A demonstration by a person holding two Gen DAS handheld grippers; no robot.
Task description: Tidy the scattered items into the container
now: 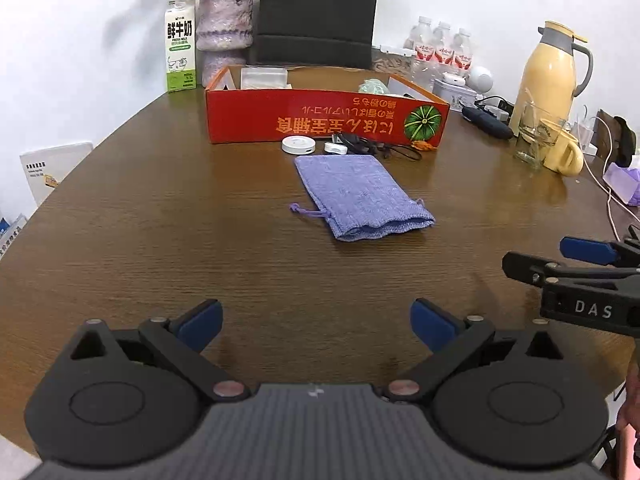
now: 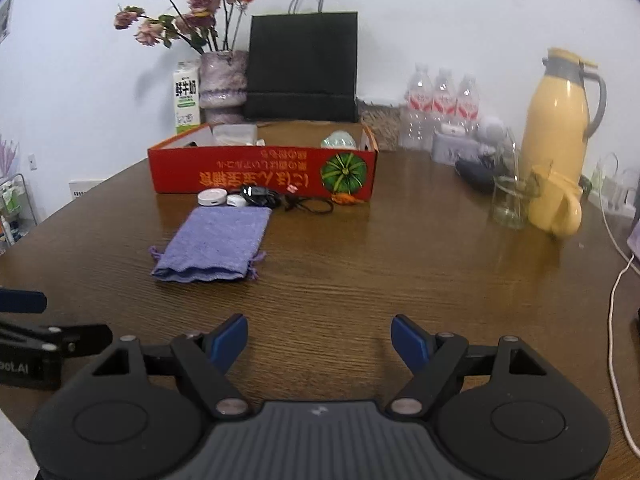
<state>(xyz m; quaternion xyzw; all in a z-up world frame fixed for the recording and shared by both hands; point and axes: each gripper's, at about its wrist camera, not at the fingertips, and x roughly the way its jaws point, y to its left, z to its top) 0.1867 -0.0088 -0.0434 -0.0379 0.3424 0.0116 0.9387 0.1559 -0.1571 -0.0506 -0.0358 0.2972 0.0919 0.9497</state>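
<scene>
Nearest, above the brown wood-grain table (image 1: 120, 240): left gripper (image 1: 316, 326) with blue-padded jaws spread wide, nothing between them; right gripper (image 2: 319, 344) likewise wide open and empty, both well short of the red cardboard box (image 1: 320, 118).

Farther on, in front of the box: flat purple woven drawstring pouch (image 1: 362, 196), mouth toward the grippers.

Just before the box's front wall: round white disc (image 1: 298, 145), small white case (image 1: 335, 148), tangled black cable (image 1: 376, 148), small orange item (image 1: 424, 146) by the pumpkin picture.

Inside the box: clear plastic packet (image 1: 264, 78), pale green object (image 1: 374, 87).

Behind the box: black paper bag (image 2: 302, 66), milk carton (image 1: 181, 46), purple vase (image 1: 226, 28); right of it, 3 water bottles (image 2: 442, 100), yellow thermos jug (image 2: 558, 128).
</scene>
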